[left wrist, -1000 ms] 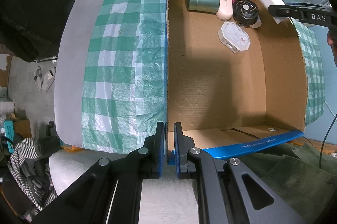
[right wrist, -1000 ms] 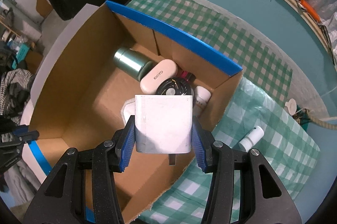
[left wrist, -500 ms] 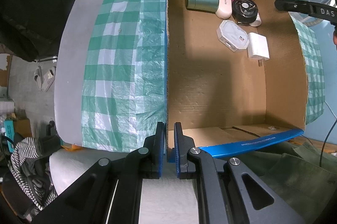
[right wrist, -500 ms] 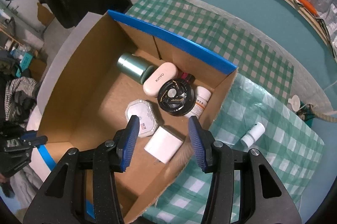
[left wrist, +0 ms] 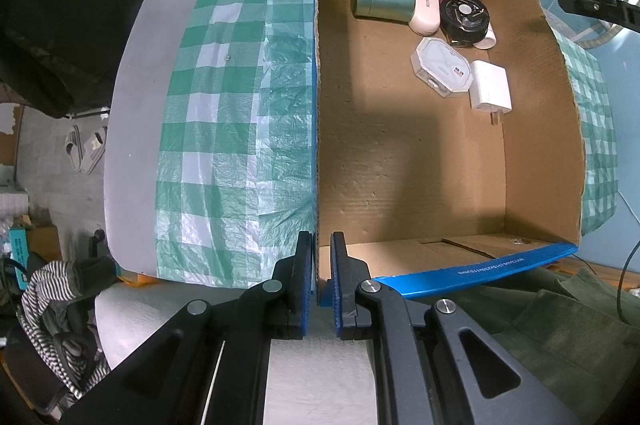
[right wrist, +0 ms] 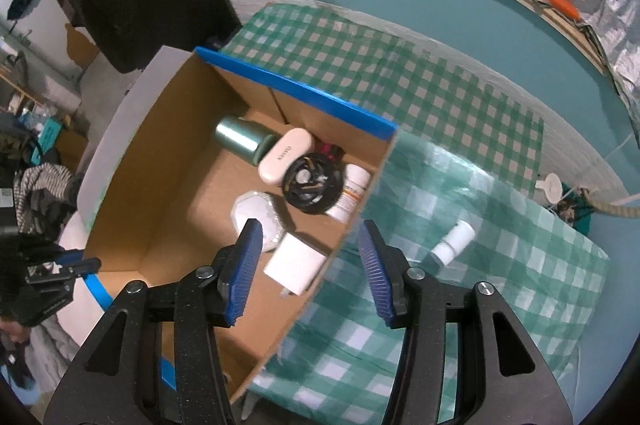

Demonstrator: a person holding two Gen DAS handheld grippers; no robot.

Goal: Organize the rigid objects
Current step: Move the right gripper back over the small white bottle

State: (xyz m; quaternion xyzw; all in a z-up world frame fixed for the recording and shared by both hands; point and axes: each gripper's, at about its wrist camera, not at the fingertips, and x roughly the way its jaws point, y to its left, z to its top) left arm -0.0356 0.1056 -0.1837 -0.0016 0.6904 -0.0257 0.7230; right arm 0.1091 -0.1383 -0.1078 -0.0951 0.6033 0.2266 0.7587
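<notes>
Left wrist view: the left gripper [left wrist: 320, 267] was clamped on the near corner wall of the cardboard box [left wrist: 400, 161], its blue pads pinching the cardboard edge from both sides. The box sat on a green checked tablecloth [left wrist: 240, 113], blue tape along its rims. All contents lay toward the box's 1 o'clock corner. A green metal canister [left wrist: 380, 1] lay on its side, touching a pale pink oval case [left wrist: 425, 8]. Just beside that sat a black round fan-like device [left wrist: 465, 16], with a white bottle [left wrist: 489, 40] partly hidden behind it. An octagonal clear case [left wrist: 442, 67] lay flat, touching a white charger plug [left wrist: 490, 91] at its 3 o'clock side, prongs pointing toward the camera. A tip of the right gripper [left wrist: 596, 5] showed at 2 o'clock, outside the box.

Right wrist view, somewhat blurred: the right gripper [right wrist: 312, 269] had its jaws wide apart and held nothing, above the box's right wall [right wrist: 344, 245]. The white charger plug [right wrist: 294, 265] lay on the box floor between the fingers in view. The octagonal clear case [right wrist: 256, 215], black device [right wrist: 312, 181], pink case [right wrist: 285, 155] and canister [right wrist: 240, 139] lay beyond it. A small white bottle [right wrist: 454, 243] lay on the cloth [right wrist: 480, 265] outside the box, at 3 o'clock. The left gripper [right wrist: 60, 273] showed at 9 o'clock.
</notes>
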